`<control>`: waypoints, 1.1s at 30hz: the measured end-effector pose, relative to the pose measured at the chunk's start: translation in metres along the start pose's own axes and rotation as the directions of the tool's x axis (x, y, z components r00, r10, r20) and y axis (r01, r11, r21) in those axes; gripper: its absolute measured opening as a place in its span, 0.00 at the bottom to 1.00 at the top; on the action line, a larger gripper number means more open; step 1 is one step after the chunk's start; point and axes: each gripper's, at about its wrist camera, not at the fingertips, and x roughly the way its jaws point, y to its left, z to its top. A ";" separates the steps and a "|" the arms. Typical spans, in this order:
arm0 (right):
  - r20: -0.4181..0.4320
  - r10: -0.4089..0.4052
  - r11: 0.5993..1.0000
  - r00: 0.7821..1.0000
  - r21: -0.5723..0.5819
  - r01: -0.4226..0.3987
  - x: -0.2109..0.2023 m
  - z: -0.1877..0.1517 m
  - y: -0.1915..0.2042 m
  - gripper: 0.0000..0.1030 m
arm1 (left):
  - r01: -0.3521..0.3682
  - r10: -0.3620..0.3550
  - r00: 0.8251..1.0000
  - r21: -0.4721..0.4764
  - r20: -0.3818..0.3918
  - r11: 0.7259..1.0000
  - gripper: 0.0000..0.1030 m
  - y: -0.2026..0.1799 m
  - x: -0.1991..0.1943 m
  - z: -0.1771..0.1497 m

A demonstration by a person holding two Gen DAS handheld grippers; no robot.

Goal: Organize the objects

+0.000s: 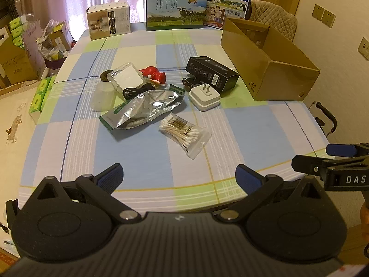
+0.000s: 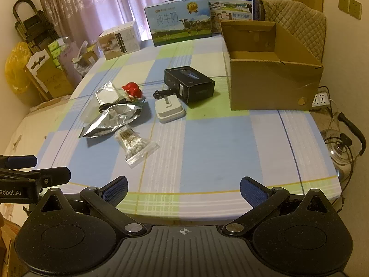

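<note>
Silver foil pouch (image 1: 147, 106) hides the black cable's (image 1: 133, 90) end; both claws (image 1: 178, 173) (image 2: 183, 188) spread, empty.

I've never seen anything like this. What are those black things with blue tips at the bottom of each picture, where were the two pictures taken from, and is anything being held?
Each black thing is a hand-held two-finger tool; a person carries one in each hand. A camera on each looks forward along its fingers. One picture comes from the left tool, the other from the right tool. Both are open and hold nothing.

On the checked table lie a bag of cotton swabs, a crumpled foil pouch, a white plug adapter, a black box and a red figurine. An open cardboard box stands at the right, probably for collecting them.
</note>
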 end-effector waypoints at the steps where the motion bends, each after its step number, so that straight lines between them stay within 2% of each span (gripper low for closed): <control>1: -0.001 -0.001 1.000 1.000 -0.001 0.001 0.000 0.000 0.001 0.98 | 0.000 0.000 1.000 0.000 0.000 1.000 0.99 0.000 0.000 0.000; 12: -0.007 -0.005 1.000 1.000 0.003 0.005 0.007 0.001 0.012 0.98 | 0.013 -0.013 1.000 0.001 -0.005 1.000 0.99 0.022 0.004 -0.001; 33: -0.022 -0.008 1.000 1.000 0.011 0.008 0.020 0.003 0.008 0.98 | 0.017 -0.017 0.999 0.013 -0.049 1.000 0.99 0.023 0.026 0.004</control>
